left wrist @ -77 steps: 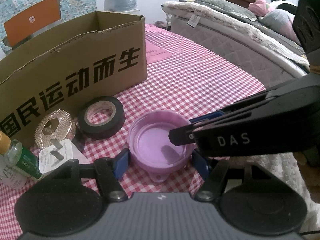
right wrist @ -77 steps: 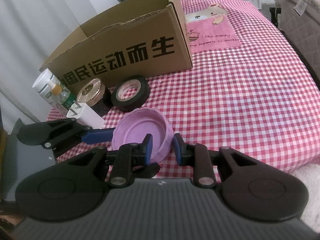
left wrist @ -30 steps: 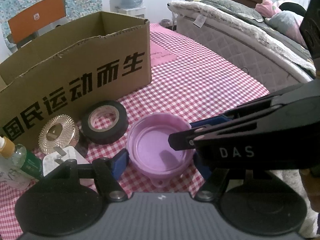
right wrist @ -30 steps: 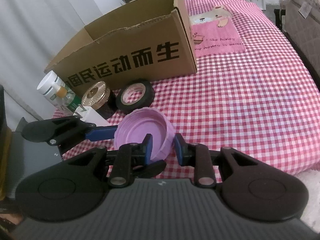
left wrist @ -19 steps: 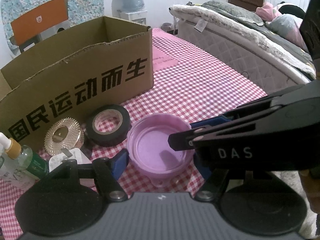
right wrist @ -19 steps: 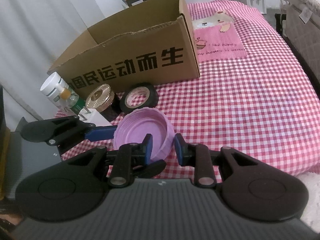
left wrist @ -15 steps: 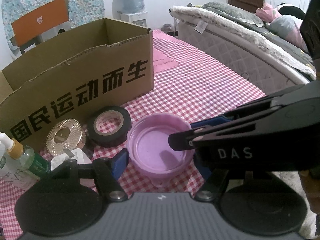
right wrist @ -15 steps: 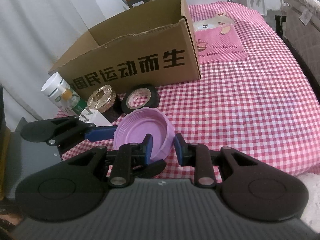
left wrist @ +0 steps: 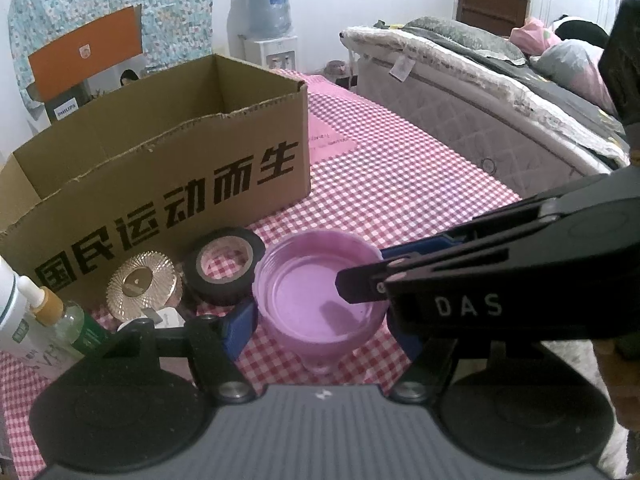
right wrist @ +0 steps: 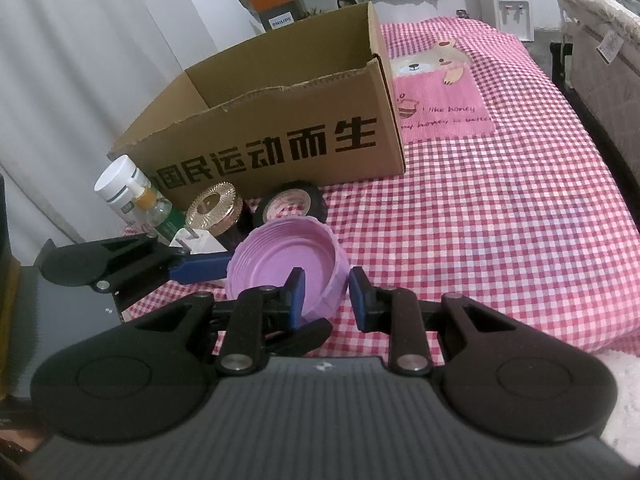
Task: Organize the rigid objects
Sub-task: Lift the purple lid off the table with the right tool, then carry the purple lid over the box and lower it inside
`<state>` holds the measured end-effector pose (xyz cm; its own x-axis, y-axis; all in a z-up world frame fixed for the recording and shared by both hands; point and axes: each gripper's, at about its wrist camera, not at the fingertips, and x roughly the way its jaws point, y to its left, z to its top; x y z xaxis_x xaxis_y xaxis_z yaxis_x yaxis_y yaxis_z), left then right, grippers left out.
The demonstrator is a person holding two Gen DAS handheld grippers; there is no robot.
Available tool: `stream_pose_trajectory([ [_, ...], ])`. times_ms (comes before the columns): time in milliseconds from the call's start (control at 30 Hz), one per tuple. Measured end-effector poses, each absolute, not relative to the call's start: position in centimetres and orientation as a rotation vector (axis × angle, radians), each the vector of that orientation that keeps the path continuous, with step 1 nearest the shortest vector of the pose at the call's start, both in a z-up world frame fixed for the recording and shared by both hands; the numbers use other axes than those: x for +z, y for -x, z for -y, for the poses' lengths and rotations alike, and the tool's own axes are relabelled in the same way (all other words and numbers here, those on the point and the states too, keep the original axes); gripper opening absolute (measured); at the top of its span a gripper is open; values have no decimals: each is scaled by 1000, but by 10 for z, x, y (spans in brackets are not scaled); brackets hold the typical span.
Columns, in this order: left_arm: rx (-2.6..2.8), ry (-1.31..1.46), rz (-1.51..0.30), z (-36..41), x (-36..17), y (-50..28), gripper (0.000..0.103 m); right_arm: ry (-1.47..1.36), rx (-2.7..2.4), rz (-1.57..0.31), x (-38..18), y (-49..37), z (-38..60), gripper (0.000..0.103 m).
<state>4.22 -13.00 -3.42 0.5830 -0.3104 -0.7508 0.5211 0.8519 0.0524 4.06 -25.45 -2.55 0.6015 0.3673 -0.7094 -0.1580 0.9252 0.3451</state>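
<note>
- Item: lid [left wrist: 320,300], purple, round, rigid, hollow side up. Location: in the air, just above the checked cloth [left wrist: 400,184], in front of the box [left wrist: 160,184] and beside the tape roll [left wrist: 226,270].
- Left gripper [left wrist: 320,330]: jaws set across the full width of the lid, blue pads at both sides of its wall. Judged a grip on the lid, though the right-hand pad is partly hidden behind the other tool.
- Right gripper [right wrist: 326,294]: jaws narrow, pinching the near wall of the lid, one pad inside the hollow, one outside. Judged closed on the rim.
- Step in hand: carry the lid to the box, open at the top, standing behind the small items.
- Handling: two grips on one rigid piece; move both hands together and keep the lid level, or one grip will twist it out of the other. Safer to let one gripper free before the lift.
- Clearance: raise the lid above the near box wall, torn and uneven along its edge, before going forward.
- Obstacles: tape roll, gold disc [left wrist: 140,284], white plug [right wrist: 198,242] and bottles [right wrist: 136,196] stand between lid and box; pass over them, not through.
- Release: open only once the lid is inside and low. Box floor is hidden from both views; cannot tell what lies there.
</note>
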Motion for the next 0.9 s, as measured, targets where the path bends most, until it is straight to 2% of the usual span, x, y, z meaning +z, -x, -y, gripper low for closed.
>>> stream_pose_trajectory([
  [567,-478,-262,-753,123,-19,-32,72,-253,318,-830,-9,-34,249,25],
  [900,-431,-247,-643,106,16,-24,72,-223,348,-743,27,-31,235,25],
])
